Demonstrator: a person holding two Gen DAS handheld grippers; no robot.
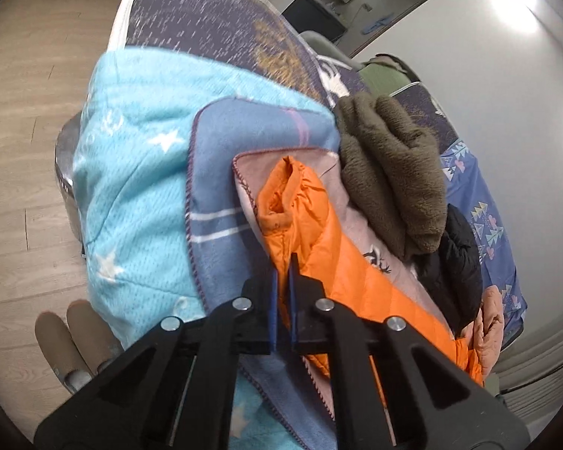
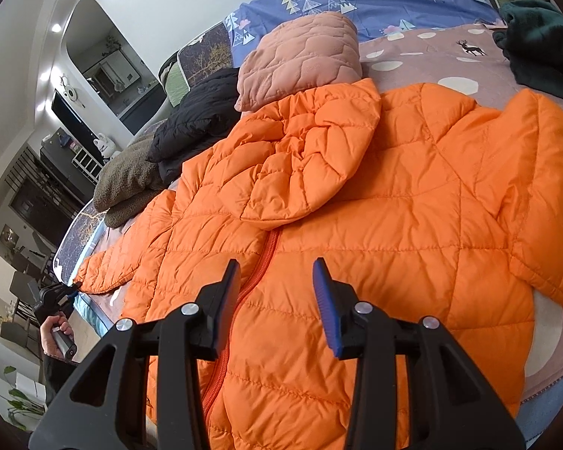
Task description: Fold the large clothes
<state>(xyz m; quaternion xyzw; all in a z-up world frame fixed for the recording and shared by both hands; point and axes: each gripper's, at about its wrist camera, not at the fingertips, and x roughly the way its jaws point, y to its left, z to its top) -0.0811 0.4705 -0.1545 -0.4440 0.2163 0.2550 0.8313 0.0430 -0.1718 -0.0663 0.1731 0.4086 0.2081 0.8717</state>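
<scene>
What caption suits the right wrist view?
Open right hand-held gripper hovers over the zipped orange puffer jacket spread flat on the bed.

I found no readable text, labels, brands or numbers in either view; the bedding carried only printed pictures, no words.

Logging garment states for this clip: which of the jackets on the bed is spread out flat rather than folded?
The orange puffer jacket: it lies open with sleeves out, zipper up. The pink quilted jacket and black jacket behind it are folded bundles.
</scene>
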